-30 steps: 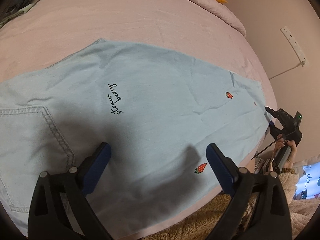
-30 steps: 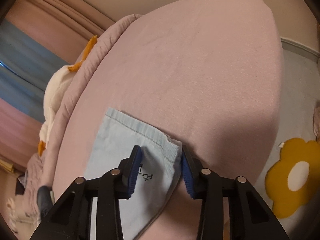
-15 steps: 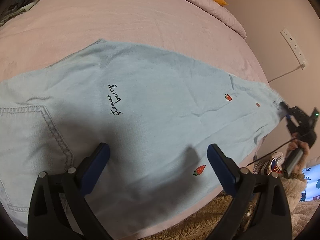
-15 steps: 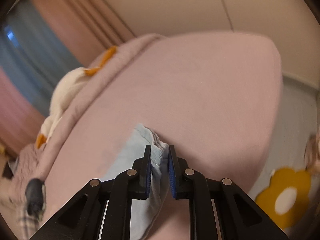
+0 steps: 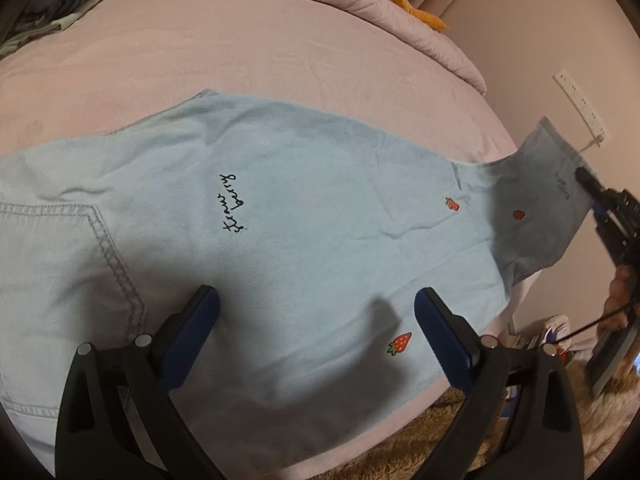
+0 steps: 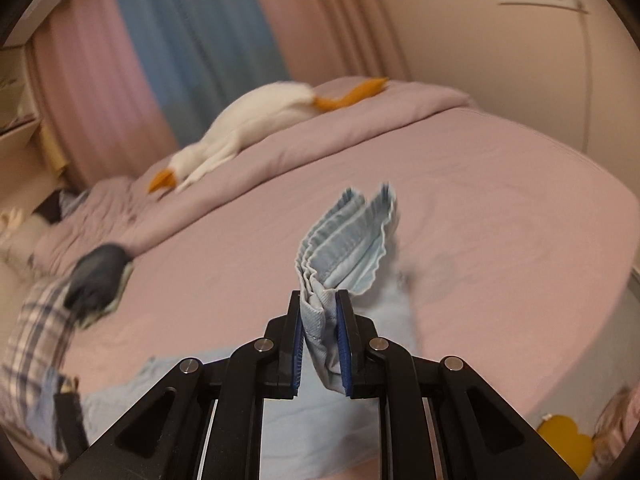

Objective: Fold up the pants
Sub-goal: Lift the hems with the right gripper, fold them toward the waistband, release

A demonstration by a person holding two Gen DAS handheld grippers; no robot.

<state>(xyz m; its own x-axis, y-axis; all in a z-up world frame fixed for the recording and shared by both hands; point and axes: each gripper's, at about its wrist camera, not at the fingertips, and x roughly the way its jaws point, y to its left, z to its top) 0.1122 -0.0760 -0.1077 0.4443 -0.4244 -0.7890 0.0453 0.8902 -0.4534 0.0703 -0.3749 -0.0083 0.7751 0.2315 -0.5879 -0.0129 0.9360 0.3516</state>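
Pants point(image 5: 280, 216) lie flat along the pink bed point(image 5: 240, 40), light blue denim with small strawberries, the waist and a back pocket toward 9 o'clock in the left wrist view and the leg ends toward 3 o'clock. We judge that we are in the first fold: bringing the hems over toward the waist.

Our right gripper point(image 6: 319, 344) is clenched on the hem point(image 6: 344, 240). Its jaws closed on the cloth within the last second, and now the blue pads pinch a bunch of stacked layers that fan out above them toward 12 o'clock. In the left wrist view the same gripper point(image 5: 592, 188) shows at 3 o'clock, and the end of the leg there is off the mattress, bent upward, while the rest of the pants lies on the bed.

Our left gripper point(image 5: 316, 336) hangs over the thigh area at 6 o'clock with its jaws spread wide and nothing between them; we cannot tell whether its tips touch the cloth.

Next, we think, the right hand must carry the hem in an arc toward 9 o'clock, high enough that the leg rolls over itself instead of dragging. The left could press the cloth down near the intended crease so the waist does not slide. The pinch must keep every layer, or the edges will land uneven.
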